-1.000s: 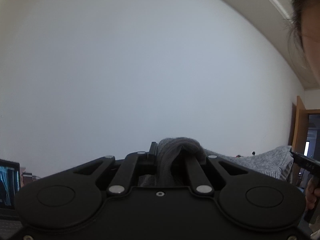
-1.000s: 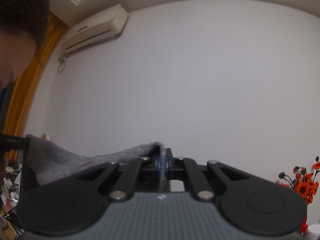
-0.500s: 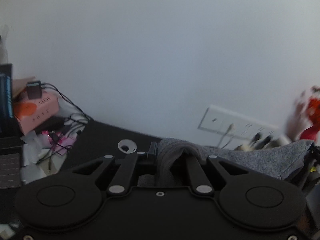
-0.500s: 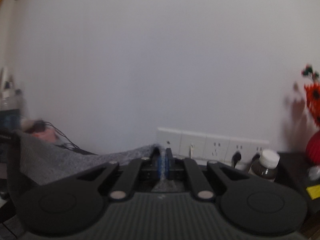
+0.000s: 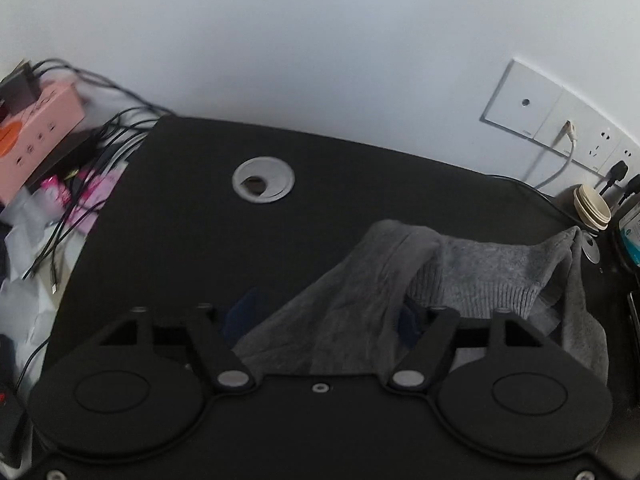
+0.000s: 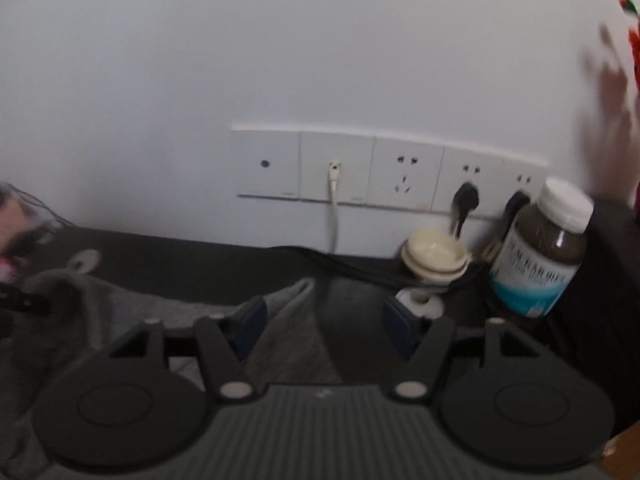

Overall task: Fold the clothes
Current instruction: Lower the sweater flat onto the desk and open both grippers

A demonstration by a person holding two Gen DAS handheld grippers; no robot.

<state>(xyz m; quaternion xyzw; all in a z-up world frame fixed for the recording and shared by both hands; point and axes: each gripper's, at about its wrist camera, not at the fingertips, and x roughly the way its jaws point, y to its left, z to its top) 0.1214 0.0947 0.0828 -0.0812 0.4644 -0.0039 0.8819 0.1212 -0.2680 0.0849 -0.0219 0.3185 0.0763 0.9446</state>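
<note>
Both pairs of tongs are spreading apart above a black surface [image 5: 188,216] that fills the middle of each frame. Between the blue pads of the left tongs [image 5: 322,316] a grey knitted garment [image 5: 472,276] runs up from the lower centre toward the right of the frame, lying slack on the surface with a ribbed edge showing; the pads no longer press on it. In the right wrist view the right tongs [image 6: 324,320] also stand wide and are opening, with a corner of the same grey cloth [image 6: 288,320] lying between the pads, closer to the left one and not pinched.

Near the upper centre of the left view sits a round grey cable grommet [image 5: 263,180]. Along the white wall runs a row of white wall sockets [image 6: 384,172]. At the right of the right view stand a cream jar lid [image 6: 434,256] and a brown bottle with a white cap and blue label [image 6: 540,248]. At far left in the left view a pink box [image 5: 36,128] lies among black cables [image 5: 80,184].
</note>
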